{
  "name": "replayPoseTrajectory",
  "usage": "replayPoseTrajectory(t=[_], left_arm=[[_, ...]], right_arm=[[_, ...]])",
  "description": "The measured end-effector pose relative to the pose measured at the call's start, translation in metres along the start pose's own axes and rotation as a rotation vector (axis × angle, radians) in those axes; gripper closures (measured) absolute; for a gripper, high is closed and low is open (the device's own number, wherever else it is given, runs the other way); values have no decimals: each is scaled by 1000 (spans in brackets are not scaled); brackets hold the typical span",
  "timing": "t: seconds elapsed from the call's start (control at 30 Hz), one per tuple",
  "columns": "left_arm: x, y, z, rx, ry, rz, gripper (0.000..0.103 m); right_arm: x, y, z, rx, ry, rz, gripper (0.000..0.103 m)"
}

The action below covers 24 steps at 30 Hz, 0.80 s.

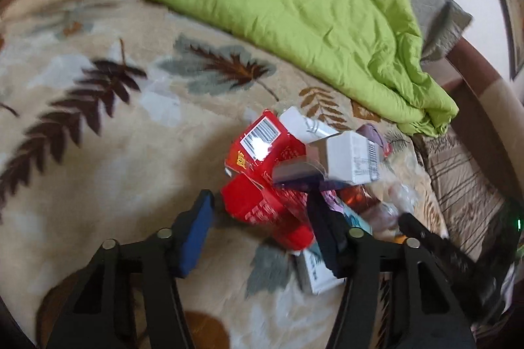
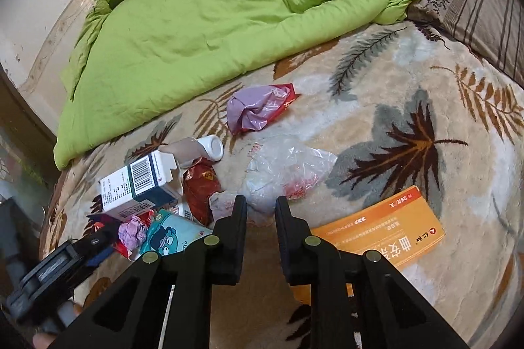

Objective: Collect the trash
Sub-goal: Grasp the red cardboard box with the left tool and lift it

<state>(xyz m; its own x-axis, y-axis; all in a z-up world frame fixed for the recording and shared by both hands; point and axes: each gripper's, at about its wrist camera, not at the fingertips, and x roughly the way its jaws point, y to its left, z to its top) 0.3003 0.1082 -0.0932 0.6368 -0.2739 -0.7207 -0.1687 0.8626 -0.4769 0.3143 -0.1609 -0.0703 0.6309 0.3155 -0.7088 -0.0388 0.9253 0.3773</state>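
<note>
The left gripper (image 1: 260,218), low centre of its view, was held with jaws wide apart around a red box (image 1: 262,201) at the edge of the trash pile (image 1: 314,172); nothing was clamped yet. The closing would be best made across the box's flat faces, low enough that the white carton (image 1: 350,157) leaning above it was not dragged along. The right gripper (image 2: 260,211), at the bottom centre of its view, was held with jaws slightly apart and empty, just short of a clear bag (image 2: 288,172). An orange box (image 2: 376,237) lay at lower right, a purple wrapper (image 2: 255,110) above centre. Barcodes were seen on the red box and the carton; Chinese characters were printed on the orange box but could not be read with confidence.
</note>
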Motion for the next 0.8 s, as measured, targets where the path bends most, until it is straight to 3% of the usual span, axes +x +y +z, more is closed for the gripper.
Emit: replayPoseTrajectory(t=[0.07, 0.13, 0.23, 0.33, 0.47, 0.63, 0.8], left_arm=[[15, 6, 0, -63, 48, -41, 51], [19, 6, -2, -68, 44, -65, 51], [19, 7, -3, -77, 48, -111, 81], [7, 5, -3, -43, -2, -82, 87], [-25, -2, 0, 45, -123, -32, 87], [-57, -17, -8, 176, -269, 89, 87], [-84, -25, -26, 237, -319, 127, 87]], right_arm=[[0, 0, 0, -3, 0, 2, 84], [1, -1, 0, -6, 5, 5, 84], [1, -2, -1, -5, 2, 8, 84], [-4, -2, 2, -10, -21, 14, 84], [-19, 2, 2, -33, -71, 19, 84], [-42, 13, -4, -94, -135, 37, 84], [-69, 27, -20, -161, -177, 40, 84]])
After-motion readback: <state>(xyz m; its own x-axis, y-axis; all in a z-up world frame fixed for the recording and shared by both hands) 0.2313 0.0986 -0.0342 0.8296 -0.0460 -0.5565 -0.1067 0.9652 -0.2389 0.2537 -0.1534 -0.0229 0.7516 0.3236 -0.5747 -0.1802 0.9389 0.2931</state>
